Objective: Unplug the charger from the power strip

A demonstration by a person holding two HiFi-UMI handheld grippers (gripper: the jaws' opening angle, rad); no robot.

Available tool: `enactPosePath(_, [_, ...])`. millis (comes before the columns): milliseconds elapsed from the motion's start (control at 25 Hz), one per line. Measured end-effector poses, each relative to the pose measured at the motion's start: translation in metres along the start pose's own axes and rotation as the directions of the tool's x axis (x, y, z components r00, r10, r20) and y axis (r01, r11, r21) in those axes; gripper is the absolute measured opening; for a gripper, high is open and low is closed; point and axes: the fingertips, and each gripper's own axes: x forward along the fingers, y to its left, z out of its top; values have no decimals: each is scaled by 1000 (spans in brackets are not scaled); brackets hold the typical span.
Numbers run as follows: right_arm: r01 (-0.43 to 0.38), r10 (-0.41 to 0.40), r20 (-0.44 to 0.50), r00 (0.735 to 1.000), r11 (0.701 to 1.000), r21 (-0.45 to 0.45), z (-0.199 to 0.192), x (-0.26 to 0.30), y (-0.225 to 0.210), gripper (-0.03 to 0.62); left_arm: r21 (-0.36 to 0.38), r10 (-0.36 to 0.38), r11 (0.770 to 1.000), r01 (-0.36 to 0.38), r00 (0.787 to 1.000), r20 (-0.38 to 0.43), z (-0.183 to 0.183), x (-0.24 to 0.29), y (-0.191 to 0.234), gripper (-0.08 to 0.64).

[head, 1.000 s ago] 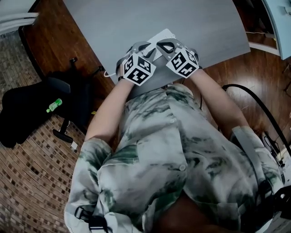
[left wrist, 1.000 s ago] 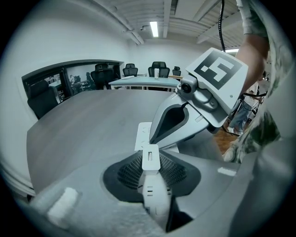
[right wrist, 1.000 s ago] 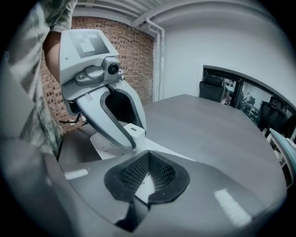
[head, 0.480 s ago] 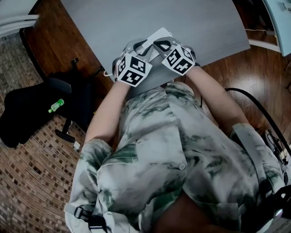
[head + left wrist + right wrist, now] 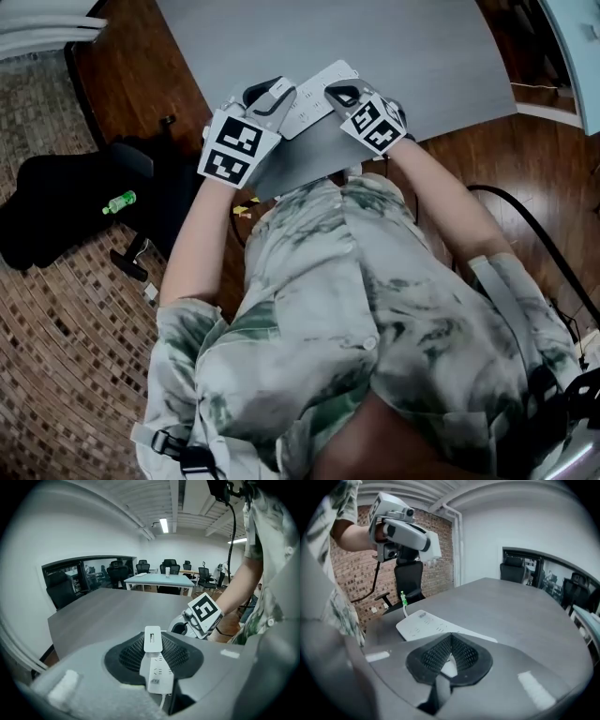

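The white power strip lies on the grey table near its front edge. My left gripper is up off the table to the strip's left, shut on the small white charger. The charger hangs clear above the strip, out of its sockets. My right gripper sits low at the strip's other end, jaws shut, tips down on the strip. From the right gripper view the lifted left gripper shows high at the left.
The table's front edge runs just below both grippers. A black office chair with a green bottle on it stands on the floor at the left. A black cable loops at the right.
My left gripper has risen and swung left, away from the strip, with the charger in it. The right gripper has stayed on the strip.
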Motion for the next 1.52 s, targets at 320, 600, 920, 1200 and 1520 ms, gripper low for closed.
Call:
enactPosePath(320, [0,16,104,994,989,-150,11,-68,21,0,-94,192,978,-184,978,87,10,-102,-20,107])
enactPosePath(600, [-26,59,185,981,984,-175,25,-123,72,9,-80,180,981,-175,982,62,-13,-150,-83,107])
enactPosePath(920, [-3,34,235,971,991,-132,22,-174,122,11,-76,131,990,-120,979,155,-23,-180,-152,107])
enactPosePath(1200, [44,-10,236,972,989,-140,27,-198,209,9,-67,91,995,-77,967,239,-72,-243,-220,107])
enactPosePath(1520, [49,-20,277,961,994,-98,29,-245,346,6,-122,8,992,41,926,376,-122,-300,-296,107])
